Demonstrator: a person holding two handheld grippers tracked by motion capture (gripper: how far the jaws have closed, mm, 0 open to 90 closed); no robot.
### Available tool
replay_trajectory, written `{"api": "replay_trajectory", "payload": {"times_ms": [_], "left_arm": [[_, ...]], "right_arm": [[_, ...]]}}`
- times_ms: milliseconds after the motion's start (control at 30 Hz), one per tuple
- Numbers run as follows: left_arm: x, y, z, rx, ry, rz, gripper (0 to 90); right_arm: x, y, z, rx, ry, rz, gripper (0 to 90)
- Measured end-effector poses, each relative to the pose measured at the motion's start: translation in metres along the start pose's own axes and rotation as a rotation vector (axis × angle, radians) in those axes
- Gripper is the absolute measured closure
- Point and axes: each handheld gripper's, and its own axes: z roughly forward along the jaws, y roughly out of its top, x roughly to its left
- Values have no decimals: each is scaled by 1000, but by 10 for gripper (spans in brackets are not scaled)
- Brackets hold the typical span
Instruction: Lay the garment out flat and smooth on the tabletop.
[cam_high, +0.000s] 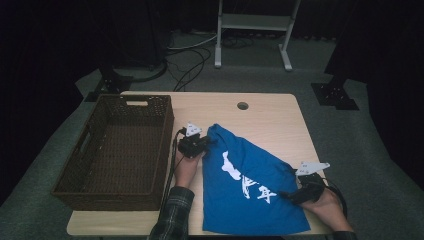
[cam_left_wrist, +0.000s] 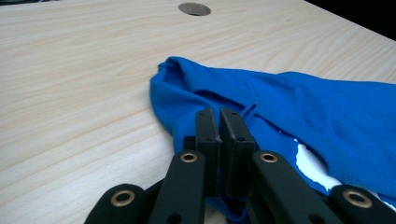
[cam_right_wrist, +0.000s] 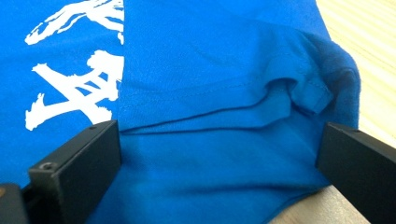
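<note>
One blue shirt (cam_high: 250, 185) on one table (cam_high: 270, 115), one wicker basket (cam_high: 117, 150), two grippers — left gripper (cam_left_wrist: 218, 123) pinching shirt fabric, right gripper (cam_right_wrist: 219, 158) wide apart over it

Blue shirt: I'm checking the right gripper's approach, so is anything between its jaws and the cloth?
Nothing visible. The right gripper stands open with the shirt lying directly between its jaws. The left gripper is already shut on the shirt's far edge.

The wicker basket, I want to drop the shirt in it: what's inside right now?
The brown wicker basket shows only its bare woven floor, with nothing lying on it. The strip just behind its near wall is hidden. The blue T-shirt lies beside it on the table.
</note>
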Motion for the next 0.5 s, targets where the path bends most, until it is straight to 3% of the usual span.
{"api": "replay_trajectory", "payload": {"times_ms": [267, 500], "left_arm": [[8, 0, -5, -2, 11, -17, 866], [10, 0, -17, -30, 57, -40, 864]], "right_arm": [[-1, -1, -3, 14, -7, 8, 0], [-1, -2, -3, 15, -8, 12, 0]]}}
